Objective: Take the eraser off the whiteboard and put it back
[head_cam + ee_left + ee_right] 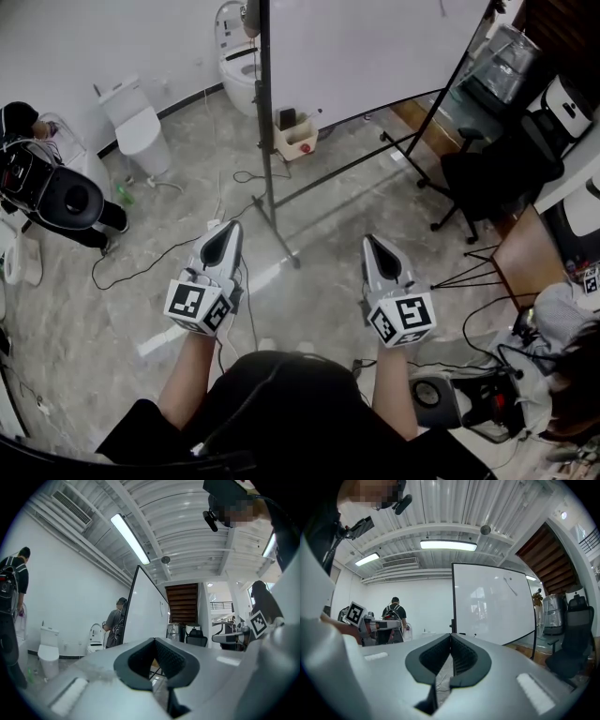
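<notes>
While nothing's been grabbed, left grey plastic gripper [231, 228] & right gripper [371, 241] hang level, jaws closed, empty, prob. just readying, well short of the white metal-framed whiteboard [375, 47]; eraser can't be spotted.

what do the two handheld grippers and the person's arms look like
The left gripper and right gripper are pale grey tapered shells with dark ribbed pads. Each carries a white cube with black square markers. Forearms are unsleeved, and the person wears black clothing.

whiteboard [375, 47] ahead ctr | box [298, 139] at its foot | toilet [139, 127] far L | chair [497, 173] R
</notes>
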Demonstrator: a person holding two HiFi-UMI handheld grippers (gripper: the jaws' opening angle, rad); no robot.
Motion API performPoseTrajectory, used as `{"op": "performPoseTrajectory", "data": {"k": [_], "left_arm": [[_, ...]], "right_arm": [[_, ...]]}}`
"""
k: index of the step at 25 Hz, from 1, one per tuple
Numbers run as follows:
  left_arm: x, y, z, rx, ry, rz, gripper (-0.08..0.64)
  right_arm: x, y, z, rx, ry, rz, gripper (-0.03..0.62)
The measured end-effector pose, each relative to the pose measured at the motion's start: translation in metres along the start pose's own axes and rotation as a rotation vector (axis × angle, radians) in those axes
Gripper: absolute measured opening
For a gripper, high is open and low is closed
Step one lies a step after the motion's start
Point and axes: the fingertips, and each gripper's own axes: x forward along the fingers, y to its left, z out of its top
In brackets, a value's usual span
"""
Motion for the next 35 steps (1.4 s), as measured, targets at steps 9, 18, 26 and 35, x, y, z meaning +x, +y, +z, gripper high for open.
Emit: {"op": "performPoseTrajectory", "data": {"k": [9,18,26,35], "left_arm": [[0.008,-0.016,-0.006,0.004,0.011,0.031,0.005],[0.006,-0.034,-0.016,-0.010,0.007,0.085,0.005],[0.017,-0.038,-0.020,-0.001,0.014,0.095,0.005],[0.034,-0.024,-0.028,-0.007,0.014,0.082,0.005]], "right_arm": [[-0.007,-0.015,-0.002,0.013,0.001,0.039,0.009],[-0.015,-0.032,-0.011,0.028,0.014,0.082,0.009],[-0.008,-0.045,-0.015,0.042,0.011,0.103,0.009],[0.013,-0.048,-0.025,0.043,0.020,0.107,0.009]]}}
